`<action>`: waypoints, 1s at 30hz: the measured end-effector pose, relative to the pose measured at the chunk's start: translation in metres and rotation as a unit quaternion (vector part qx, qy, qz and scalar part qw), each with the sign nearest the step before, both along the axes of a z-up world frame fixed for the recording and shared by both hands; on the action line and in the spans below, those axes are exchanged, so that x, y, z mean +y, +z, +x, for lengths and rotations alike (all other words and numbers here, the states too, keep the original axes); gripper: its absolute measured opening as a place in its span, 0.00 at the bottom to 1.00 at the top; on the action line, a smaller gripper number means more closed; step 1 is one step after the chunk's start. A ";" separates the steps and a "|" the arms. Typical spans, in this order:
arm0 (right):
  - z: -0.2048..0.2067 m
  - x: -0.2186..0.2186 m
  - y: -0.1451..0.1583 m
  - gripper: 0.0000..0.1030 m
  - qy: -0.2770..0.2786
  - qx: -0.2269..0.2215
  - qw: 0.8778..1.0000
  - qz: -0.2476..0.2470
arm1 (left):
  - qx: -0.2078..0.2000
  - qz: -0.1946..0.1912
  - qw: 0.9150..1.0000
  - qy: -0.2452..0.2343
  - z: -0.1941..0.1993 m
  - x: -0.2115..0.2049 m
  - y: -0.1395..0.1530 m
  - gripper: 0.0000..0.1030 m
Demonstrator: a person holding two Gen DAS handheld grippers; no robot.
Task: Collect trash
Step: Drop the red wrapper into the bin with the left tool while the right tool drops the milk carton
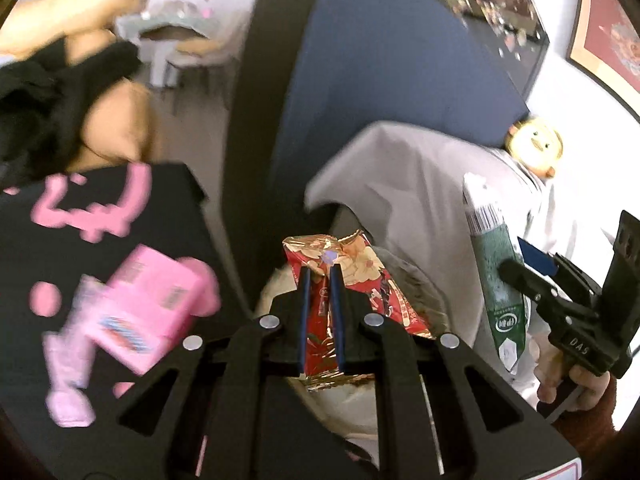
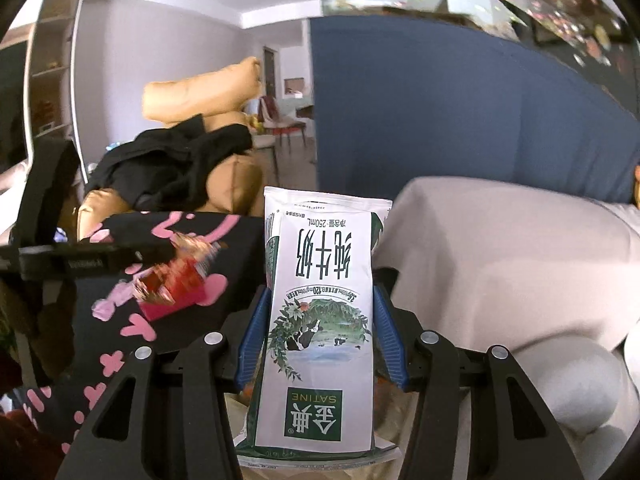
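Left claw (image 1: 320, 280) pinching red snack wrapper (image 1: 340, 280) by thin middle, right claw (image 2: 320, 336) clamping milk carton (image 2: 320, 320), both aloft near grey-draped seat (image 2: 500, 248); risk: slick wrapper slipping free mid-carry.

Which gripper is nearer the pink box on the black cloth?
Left. The left gripper, shut on the red wrapper, is just beside the pink box. The right gripper, holding the milk carton, is beyond it.

I'm in a home living room — tan sofa cushions (image 2: 200, 92), framed picture (image 1: 604, 32) on the wall, dining chair (image 2: 286, 124) behind
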State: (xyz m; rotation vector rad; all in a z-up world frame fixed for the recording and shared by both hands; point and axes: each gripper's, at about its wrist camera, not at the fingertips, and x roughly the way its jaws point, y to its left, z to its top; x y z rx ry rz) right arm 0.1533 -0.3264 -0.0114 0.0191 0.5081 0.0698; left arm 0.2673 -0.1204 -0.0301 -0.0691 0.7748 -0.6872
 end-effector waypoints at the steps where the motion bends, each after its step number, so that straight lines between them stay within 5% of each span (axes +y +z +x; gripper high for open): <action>1: 0.001 -0.004 -0.002 0.47 -0.003 0.004 1.000 0.001 | 0.008 -0.005 1.000 -0.010 0.002 -0.009 -0.007 0.09; 5: 0.009 -0.010 -0.013 0.47 -0.010 0.011 1.000 0.001 | 0.040 -0.024 0.998 -0.045 0.013 -0.037 -0.032 0.13; 7: 0.015 -0.010 -0.019 0.47 -0.007 0.019 1.000 0.010 | 0.059 -0.030 0.997 -0.041 0.018 -0.039 -0.041 0.36; 8: 0.019 -0.009 -0.022 0.47 -0.006 0.024 1.000 0.014 | 0.061 -0.034 0.997 -0.032 0.018 -0.035 -0.043 0.39; 21: 0.083 0.029 -0.123 0.47 0.023 0.160 0.987 -0.021 | 0.062 -0.015 0.996 0.063 -0.015 0.066 -0.050 0.48; 25: 0.088 0.022 -0.134 0.47 0.007 0.182 0.983 -0.016 | 0.055 -0.013 0.995 0.080 -0.025 0.085 -0.049 0.49; 28: 0.089 0.028 -0.140 0.47 -0.015 0.183 0.980 -0.071 | 0.046 -0.018 0.994 0.095 -0.030 0.099 -0.047 0.51; 30: 0.089 0.023 -0.143 0.47 -0.016 0.188 0.981 -0.053 | 0.047 -0.024 0.993 0.102 -0.030 0.106 -0.046 0.51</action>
